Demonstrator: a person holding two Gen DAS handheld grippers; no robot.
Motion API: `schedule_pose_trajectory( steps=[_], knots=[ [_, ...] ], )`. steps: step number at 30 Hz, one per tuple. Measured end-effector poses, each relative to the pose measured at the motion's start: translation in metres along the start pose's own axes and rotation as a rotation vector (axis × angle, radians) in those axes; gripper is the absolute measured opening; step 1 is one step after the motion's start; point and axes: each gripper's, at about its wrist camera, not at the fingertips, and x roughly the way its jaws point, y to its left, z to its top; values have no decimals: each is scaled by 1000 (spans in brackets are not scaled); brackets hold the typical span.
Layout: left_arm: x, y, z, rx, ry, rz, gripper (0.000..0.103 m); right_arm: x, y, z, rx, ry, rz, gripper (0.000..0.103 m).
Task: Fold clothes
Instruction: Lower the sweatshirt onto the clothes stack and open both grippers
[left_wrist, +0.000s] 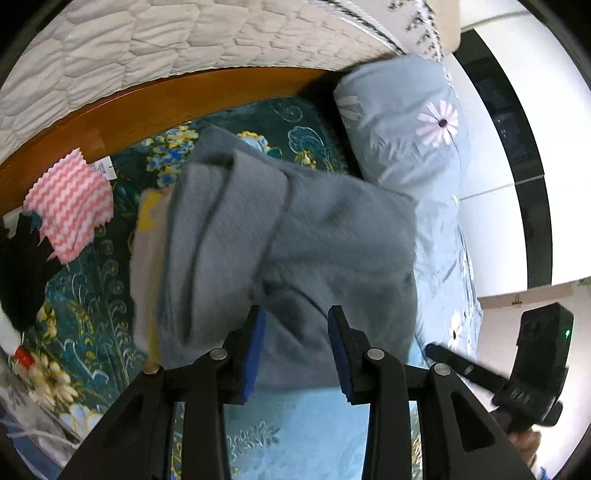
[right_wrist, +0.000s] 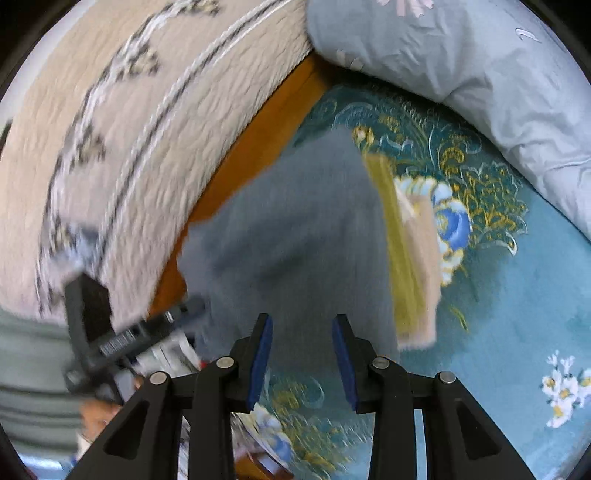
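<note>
A grey-blue garment (left_wrist: 280, 240) with a yellow and beige hem lies bunched and partly folded on the teal floral bedspread (left_wrist: 92, 302). My left gripper (left_wrist: 297, 321) is open, its jaws just above the garment's near edge, holding nothing. In the right wrist view the same garment (right_wrist: 295, 229) lies ahead, its yellow and beige band (right_wrist: 410, 251) to the right. My right gripper (right_wrist: 303, 328) is open and empty over the garment's near edge. The other gripper shows at lower left of the right wrist view (right_wrist: 125, 339).
A pale blue flowered pillow (left_wrist: 410, 125) lies at the far right. A pink zigzag cloth (left_wrist: 72, 206) and a black item (left_wrist: 22, 266) lie at left. A wooden bed frame (left_wrist: 147, 107) and a quilted mattress (left_wrist: 166, 40) run along the far side.
</note>
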Motion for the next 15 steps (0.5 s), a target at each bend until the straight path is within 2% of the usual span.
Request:
schedule_pose_trajectory(
  steps=[2,5,9,13,15],
  knots=[
    [-5,-5,-16,4,1,10,43,3,2,-20,-8,29,-9,37],
    [-13,-9,-45,-9,5,3,44,6,4,-46,-13,71,-19,37],
    [-20,-13,-83,-31,12,18,50,2,10,-74,-34,86,-44,38],
    [-26,-16,-115,-20,15,57,57,-3,14,-96,-15,80,-60,52],
    [-29,-15,-132,-24,12,63,63,-4,17,-108,-9,84,-66,55]
  ],
)
